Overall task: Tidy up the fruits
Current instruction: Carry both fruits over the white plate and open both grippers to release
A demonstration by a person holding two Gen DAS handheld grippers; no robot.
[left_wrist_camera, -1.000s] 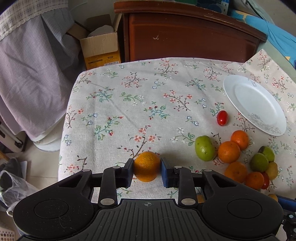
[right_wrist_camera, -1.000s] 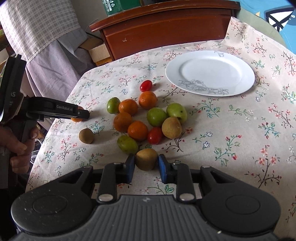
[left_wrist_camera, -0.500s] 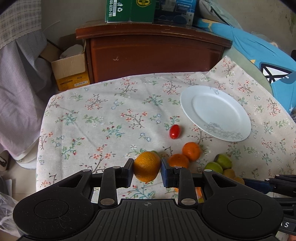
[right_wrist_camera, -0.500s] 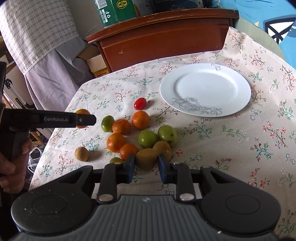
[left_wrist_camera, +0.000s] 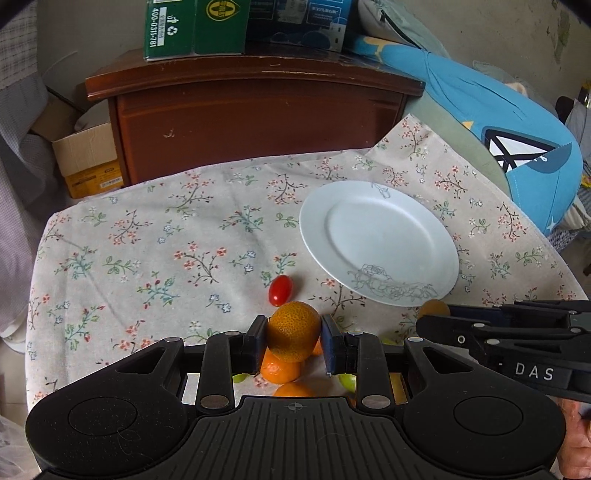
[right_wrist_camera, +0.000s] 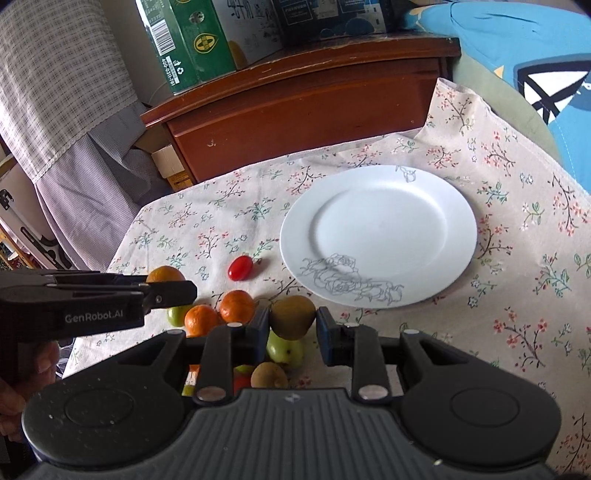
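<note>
My left gripper (left_wrist_camera: 293, 341) is shut on an orange mandarin (left_wrist_camera: 293, 330) and holds it above the fruit pile. My right gripper (right_wrist_camera: 291, 325) is shut on a brown kiwi (right_wrist_camera: 291, 317), also lifted over the pile. The white plate (left_wrist_camera: 380, 243) with a grey rose print lies empty on the floral tablecloth, ahead and to the right; it also shows in the right wrist view (right_wrist_camera: 380, 236). A red cherry tomato (right_wrist_camera: 240, 267) lies left of the plate. Oranges (right_wrist_camera: 236, 306) and green fruits (right_wrist_camera: 284, 350) lie below the grippers. The left gripper (right_wrist_camera: 162, 288) shows at the left in the right wrist view.
A dark wooden cabinet (left_wrist_camera: 258, 122) stands behind the table with green and blue boxes (left_wrist_camera: 195, 27) on top. A cardboard box (left_wrist_camera: 86, 162) sits at the far left on the floor. A blue cushion (left_wrist_camera: 517, 140) borders the table's right side.
Both grippers have risen and moved forward toward the plate, each carrying its fruit. The left one swung right over the pile, and the plate now looks nearer in both views.
</note>
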